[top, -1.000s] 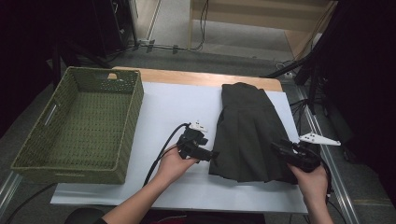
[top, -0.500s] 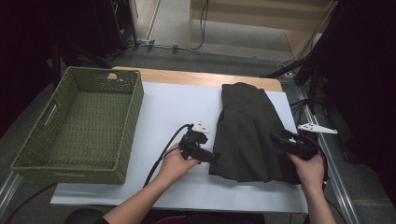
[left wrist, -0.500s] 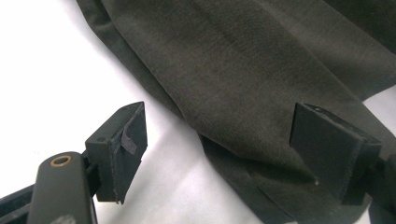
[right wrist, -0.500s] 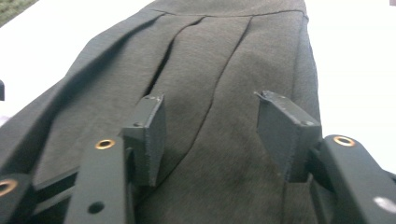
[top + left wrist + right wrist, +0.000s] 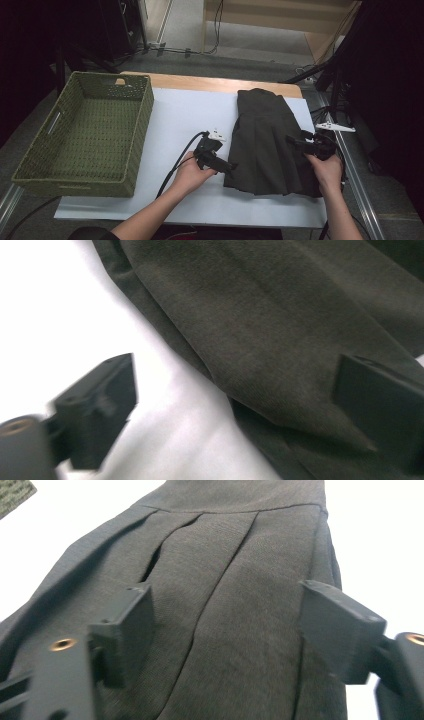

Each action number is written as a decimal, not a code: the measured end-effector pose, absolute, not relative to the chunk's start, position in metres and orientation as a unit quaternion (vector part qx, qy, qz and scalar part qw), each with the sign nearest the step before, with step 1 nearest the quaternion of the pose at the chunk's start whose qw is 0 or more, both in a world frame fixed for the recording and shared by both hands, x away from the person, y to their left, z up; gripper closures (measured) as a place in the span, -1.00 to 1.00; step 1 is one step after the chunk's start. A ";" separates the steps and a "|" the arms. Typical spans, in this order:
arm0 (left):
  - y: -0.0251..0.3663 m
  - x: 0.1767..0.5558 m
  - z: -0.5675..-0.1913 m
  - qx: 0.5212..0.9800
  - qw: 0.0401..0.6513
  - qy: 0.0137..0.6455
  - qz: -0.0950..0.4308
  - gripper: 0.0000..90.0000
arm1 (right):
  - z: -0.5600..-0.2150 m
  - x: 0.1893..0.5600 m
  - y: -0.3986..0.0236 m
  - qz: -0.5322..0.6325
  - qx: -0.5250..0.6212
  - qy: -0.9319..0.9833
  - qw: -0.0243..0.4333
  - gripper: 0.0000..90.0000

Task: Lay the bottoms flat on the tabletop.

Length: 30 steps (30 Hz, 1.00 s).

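Observation:
A dark pleated skirt (image 5: 265, 140) lies flat on the white sheet (image 5: 190, 115), waistband at the far end. My left gripper (image 5: 231, 166) rests at the skirt's near left edge. Its jaws have just been opening and now stand wide. In the left gripper view (image 5: 235, 390) the skirt's edge (image 5: 280, 315) lies between them, with neither pad pressing on it. My right gripper (image 5: 290, 142) hovers over the skirt's right side. Its jaws have also just been opening. In the right gripper view (image 5: 230, 620) the pleats (image 5: 240, 540) run under the open jaws, unpinched.
A green woven basket (image 5: 135, 130) stands at the left on the sheet, nothing in it. A wooden table edge (image 5: 200, 82) shows beyond the sheet. A metal rail (image 5: 350, 165) runs along the right side. Cables trail on the floor behind.
Both grippers' jaws have spread apart. My right hand has moved forward and slightly left over the skirt. The left hand has stayed in place.

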<state>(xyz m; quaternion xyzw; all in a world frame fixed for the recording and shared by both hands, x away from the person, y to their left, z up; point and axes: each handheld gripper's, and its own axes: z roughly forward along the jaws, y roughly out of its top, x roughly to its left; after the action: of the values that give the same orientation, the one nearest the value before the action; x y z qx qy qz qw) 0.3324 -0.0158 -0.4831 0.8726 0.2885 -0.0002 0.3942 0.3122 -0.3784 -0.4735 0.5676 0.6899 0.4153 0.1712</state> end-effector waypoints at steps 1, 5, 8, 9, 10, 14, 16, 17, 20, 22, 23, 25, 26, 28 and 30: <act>-0.016 0.332 -0.483 0.873 0.394 0.288 0.000 -1.00 | -0.474 0.314 -0.379 0.414 0.566 0.692 0.170 -0.66; -0.020 0.335 -0.484 0.869 0.401 0.291 0.005 -1.00 | -0.477 0.325 -0.382 0.419 0.560 0.694 0.172 -0.73; -0.023 0.337 -0.485 0.870 0.398 0.292 0.002 -1.00 | -0.479 0.332 -0.388 0.411 0.565 0.696 0.168 -0.79; -0.025 0.339 -0.485 0.874 0.390 0.290 0.003 -1.00 | -0.478 0.334 -0.389 0.406 0.566 0.697 0.169 -0.79; -0.026 0.339 -0.486 0.874 0.391 0.290 0.004 -1.00 | -0.479 0.337 -0.391 0.406 0.564 0.697 0.176 -0.79; -0.031 0.343 -0.489 0.872 0.392 0.295 0.001 -1.00 | -0.482 0.344 -0.394 0.404 0.569 0.694 0.179 -0.79; -0.035 0.345 -0.490 0.873 0.387 0.296 0.002 -1.00 | -0.484 0.348 -0.396 0.396 0.571 0.698 0.171 -0.79; -0.037 0.346 -0.491 0.874 0.387 0.295 0.002 -1.00 | -0.485 0.349 -0.397 0.394 0.572 0.699 0.171 -0.79; -0.045 0.351 -0.495 0.876 0.380 0.297 0.007 -1.00 | -0.487 0.354 -0.398 0.392 0.574 0.698 0.173 -0.79; -0.050 0.353 -0.498 0.874 0.382 0.300 0.006 -1.00 | -0.490 0.359 -0.399 0.389 0.574 0.700 0.170 -0.79; -0.052 0.354 -0.500 0.873 0.382 0.302 0.006 -1.00 | -0.492 0.361 -0.399 0.388 0.575 0.700 0.170 -0.79; -0.056 0.355 -0.504 0.873 0.381 0.304 0.004 -1.00 | -0.497 0.364 -0.398 0.384 0.575 0.703 0.166 -0.75; -0.057 0.355 -0.506 0.872 0.382 0.306 0.004 -1.00 | -0.500 0.366 -0.397 0.380 0.575 0.706 0.165 -0.75; -0.058 0.355 -0.508 0.871 0.383 0.307 0.004 -1.00 | -0.507 0.370 -0.396 0.371 0.576 0.711 0.162 -0.75; -0.062 0.356 -0.512 0.872 0.381 0.307 0.003 -1.00 | -0.512 0.374 -0.394 0.362 0.584 0.709 0.160 -0.75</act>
<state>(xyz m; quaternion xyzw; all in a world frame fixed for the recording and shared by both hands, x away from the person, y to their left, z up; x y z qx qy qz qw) 0.3559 -0.0615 -0.5125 0.8720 0.3070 0.0030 0.3813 0.3735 -0.3941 -0.5122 0.5840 0.7086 0.3623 0.1600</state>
